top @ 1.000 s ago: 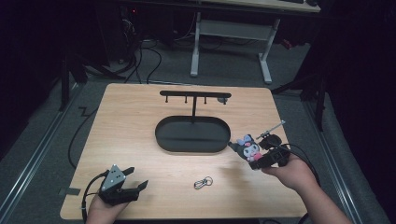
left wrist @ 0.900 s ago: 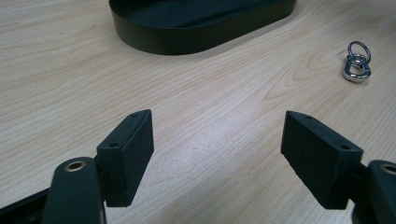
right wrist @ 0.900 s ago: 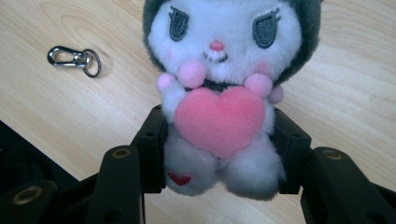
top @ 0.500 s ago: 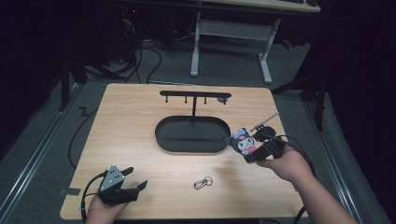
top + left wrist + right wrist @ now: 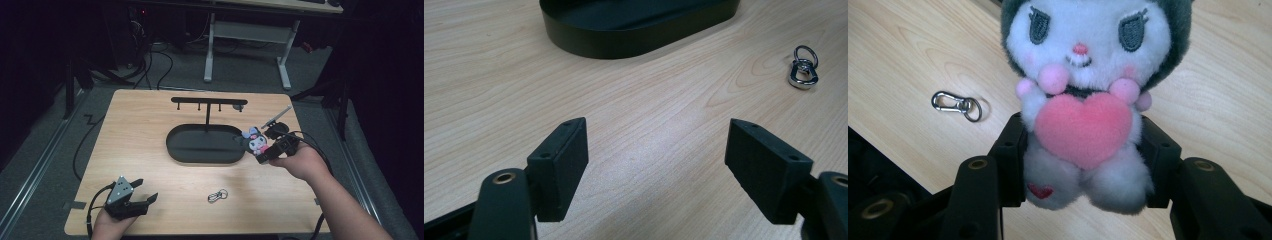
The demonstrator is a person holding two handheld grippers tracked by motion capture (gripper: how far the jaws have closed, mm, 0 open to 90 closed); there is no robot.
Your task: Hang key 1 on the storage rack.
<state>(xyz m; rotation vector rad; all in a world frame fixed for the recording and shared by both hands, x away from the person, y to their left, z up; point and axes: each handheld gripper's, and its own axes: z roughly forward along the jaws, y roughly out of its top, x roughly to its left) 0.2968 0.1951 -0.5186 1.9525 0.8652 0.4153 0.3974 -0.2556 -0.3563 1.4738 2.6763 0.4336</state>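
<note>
Two grippers are in use over a wooden table (image 5: 150, 125). The left gripper (image 5: 131, 202) sits at the near left corner, low over the tabletop, jaws spread wide with nothing between them; in the left gripper view the bare wood shows in the gap. Position and jaw spread match the earlier frames.

The right gripper (image 5: 265, 150) is held above the right part of the table, just beside the right end of the tray (image 5: 200, 152). Its jaws are pressed against the lower body of the plush (image 5: 1083, 95), one jaw on each side. In the right gripper view the plush faces the camera: white face, dark hood, pink heart at the chest, small red heart on one leg. In the high view the plush (image 5: 255, 141) is lifted clear of the tabletop.

Change from the earlier frames: the right gripper and plush have shifted from near the right edge toward the tray end and slightly toward the far edge. The hand (image 5: 300, 162) has followed.

The clasp (image 5: 218, 195), a small metal clip with a ring, lies on the tabletop near the near edge, right of centre, well apart from both grippers. It has not moved.

The tray, a dark oval, lies at the table centre. A rack (image 5: 207, 101) with a horizontal bar and small pegs rises from its far side. Both are unchanged.
</note>
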